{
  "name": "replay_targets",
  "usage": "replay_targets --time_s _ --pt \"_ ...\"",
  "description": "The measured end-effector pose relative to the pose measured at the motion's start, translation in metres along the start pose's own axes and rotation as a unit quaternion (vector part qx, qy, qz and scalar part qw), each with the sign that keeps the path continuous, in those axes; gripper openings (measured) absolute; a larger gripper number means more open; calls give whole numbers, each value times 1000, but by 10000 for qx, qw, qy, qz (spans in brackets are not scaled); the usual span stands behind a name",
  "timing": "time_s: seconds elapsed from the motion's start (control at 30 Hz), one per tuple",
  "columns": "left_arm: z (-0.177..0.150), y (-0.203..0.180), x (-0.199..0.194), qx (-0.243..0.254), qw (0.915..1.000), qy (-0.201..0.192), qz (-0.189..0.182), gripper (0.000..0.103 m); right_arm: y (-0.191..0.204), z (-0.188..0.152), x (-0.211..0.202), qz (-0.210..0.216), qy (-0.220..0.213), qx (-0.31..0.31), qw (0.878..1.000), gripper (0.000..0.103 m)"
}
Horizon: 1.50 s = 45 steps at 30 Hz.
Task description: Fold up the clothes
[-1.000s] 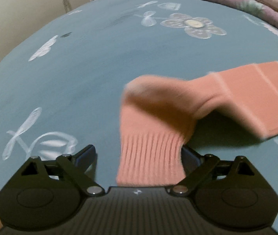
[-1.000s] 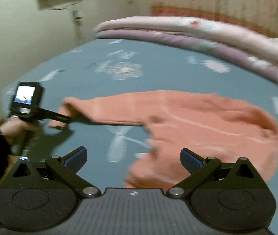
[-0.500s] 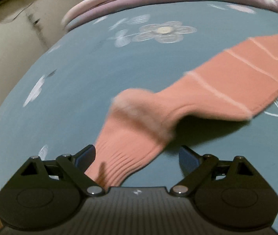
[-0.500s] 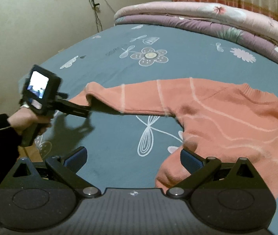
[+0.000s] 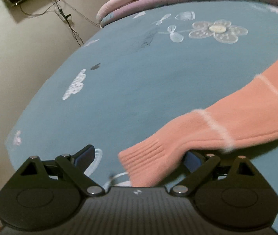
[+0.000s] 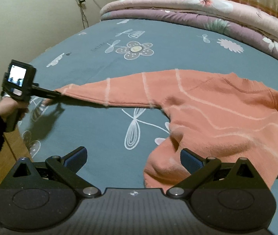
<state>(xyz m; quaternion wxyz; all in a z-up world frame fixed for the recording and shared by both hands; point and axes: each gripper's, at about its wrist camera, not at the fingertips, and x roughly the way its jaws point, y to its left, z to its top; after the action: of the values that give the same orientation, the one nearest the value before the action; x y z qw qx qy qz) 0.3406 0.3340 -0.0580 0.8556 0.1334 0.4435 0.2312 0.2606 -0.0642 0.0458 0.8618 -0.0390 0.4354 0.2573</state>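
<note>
Garment: salmon knit sweater (image 6: 227,117), thin pale stripes, ribbed cuffs and neck; lies on the bed sheet (image 6: 103,137), body spread, lower edge bunched.
Sleeve: one sleeve (image 6: 123,90) stretches away from the sweater body, its ribbed cuff (image 5: 148,162) beside the left tongs.
Handling, judged: light, soft, limp; sags wherever unsupported, stretches under pull; not fragile. Fuzzy knit should grip well.
Hold points, judged: cuff ribbing, shoulder seam, hem corners.
Left tongs (image 5: 139,158): fingers wide apart; cuff drapes over one finger, not pinched.
Right tongs (image 6: 133,158): wide, empty, hovering just short of the sweater's bunched hem.
Bed sheet: teal, smooth, white flower print.
Beyond the sweater: folded quilts (image 6: 207,11), padded, pink and purple.
</note>
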Motion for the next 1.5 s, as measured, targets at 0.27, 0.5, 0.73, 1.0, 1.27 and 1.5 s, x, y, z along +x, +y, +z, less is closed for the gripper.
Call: replay_targets --time_s 0.27,0.5,0.73,1.0,1.27,1.5 --pt "-7 34 -15 -272 9975 113 644 94 -5 -2 1 15 -20 118 9999 103" --pt "9 30 -37 -369 9986 -218 -297 94 -5 -3 6 106 26 148 9998 103" --pt "20 -16 -19 -938 9673 -238 -2346 94 -5 -7 4 -3 73 156 9999 103" --pt "-8 -6 25 -1365 9742 353 -1762 96 -16 -14 0 -245 13 362 9990 103" --pt "6 -12 -11 -1145 9767 186 -1805 94 -38 -23 1 -361 3 732 9967 103" --pt "35 -120 -77 -29 9526 -322 -3025 94 -53 -37 -16 -622 -119 853 9943 103"
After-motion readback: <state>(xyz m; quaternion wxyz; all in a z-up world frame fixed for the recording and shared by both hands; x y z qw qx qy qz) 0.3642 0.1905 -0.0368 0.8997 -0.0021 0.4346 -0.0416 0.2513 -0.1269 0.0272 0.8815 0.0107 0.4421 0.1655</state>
